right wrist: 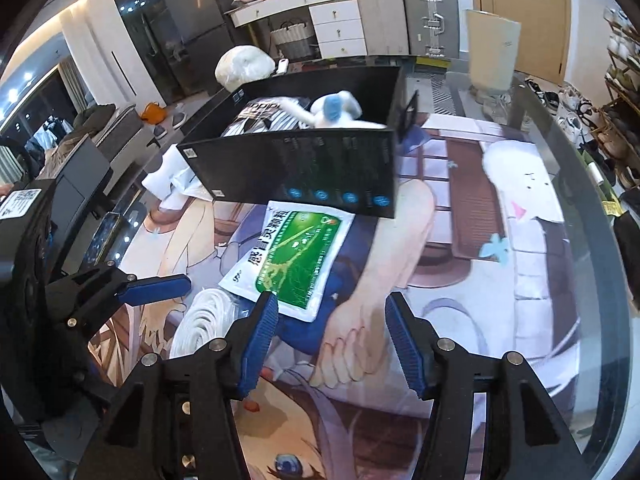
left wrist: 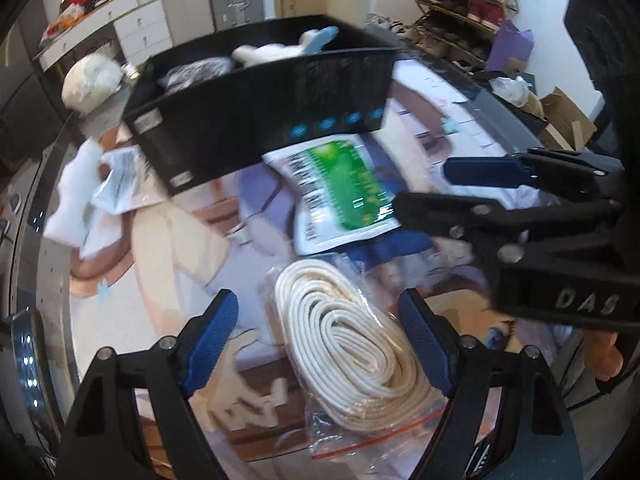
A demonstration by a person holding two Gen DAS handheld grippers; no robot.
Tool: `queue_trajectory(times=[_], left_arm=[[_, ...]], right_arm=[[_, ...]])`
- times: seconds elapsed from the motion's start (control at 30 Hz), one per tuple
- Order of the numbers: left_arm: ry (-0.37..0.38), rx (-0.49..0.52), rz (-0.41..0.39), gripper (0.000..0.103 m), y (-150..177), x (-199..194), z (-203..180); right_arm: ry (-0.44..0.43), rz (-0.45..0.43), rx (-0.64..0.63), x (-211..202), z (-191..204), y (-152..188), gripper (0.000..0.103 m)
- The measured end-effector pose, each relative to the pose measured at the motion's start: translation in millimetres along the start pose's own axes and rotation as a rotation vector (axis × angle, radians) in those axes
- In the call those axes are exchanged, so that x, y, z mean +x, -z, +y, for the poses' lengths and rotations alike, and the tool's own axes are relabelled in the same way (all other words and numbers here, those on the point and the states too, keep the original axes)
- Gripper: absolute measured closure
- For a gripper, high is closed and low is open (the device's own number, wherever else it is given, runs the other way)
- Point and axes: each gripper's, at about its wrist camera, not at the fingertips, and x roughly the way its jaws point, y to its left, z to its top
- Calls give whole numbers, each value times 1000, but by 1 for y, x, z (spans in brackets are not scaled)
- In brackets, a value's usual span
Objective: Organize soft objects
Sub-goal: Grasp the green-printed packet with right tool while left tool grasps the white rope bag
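A coil of white cable in a clear zip bag (left wrist: 340, 352) lies on the printed table mat (right wrist: 460, 280). My left gripper (left wrist: 316, 304) is open, its blue pads on either side of the bag and a little apart from it. Just beyond lies a green and white sachet (right wrist: 296, 256). My right gripper (right wrist: 332, 300) hangs open over the mat, its left pad at the sachet's near edge and nothing between its jaws. The black box (right wrist: 304, 168) behind holds a white and blue soft toy (right wrist: 336, 110) and striped cloth (right wrist: 260, 116).
White cloths and a paper packet (left wrist: 100, 188) lie left of the box. The glass table's rim (right wrist: 592, 240) curves round on the right. Beyond the table are a white bundle (right wrist: 244, 64), drawers, suitcases and a shoe rack (left wrist: 464, 12).
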Motion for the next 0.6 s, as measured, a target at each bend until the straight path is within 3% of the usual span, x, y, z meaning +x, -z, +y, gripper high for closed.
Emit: queue_trajectory(times=[0.07,0.1,0.13,0.23,0.4,0.43,0.47,0.53,0.6], left_arm=[[-15,-13,1,21,4,-3,12],[-14,-20,2,28,6,-4,17],[-20,-20,-2,42,7,-7,22],[-20,-41,-9,60,13,-11,38],[-25,-81,-14,62,10,-9,57],[-25,-84,-16,62,9,-8,59],[-24,-90,-19,63,6,-7,61],[-21,-93,-23,63,0,-4,62],[-23,-75,-24,63,-13,3,55]], right_arm=[[7,6,6,5,4,-5,32],[7,8,6,8,7,-8,29],[7,5,6,10,10,-12,28],[19,0,-1,20,20,-25,23],[72,37,-41,47,37,-39,22],[84,40,-61,50,39,-39,25],[101,40,-92,50,42,-38,38],[121,51,-134,47,45,-36,55],[105,64,-122,41,40,-32,62]])
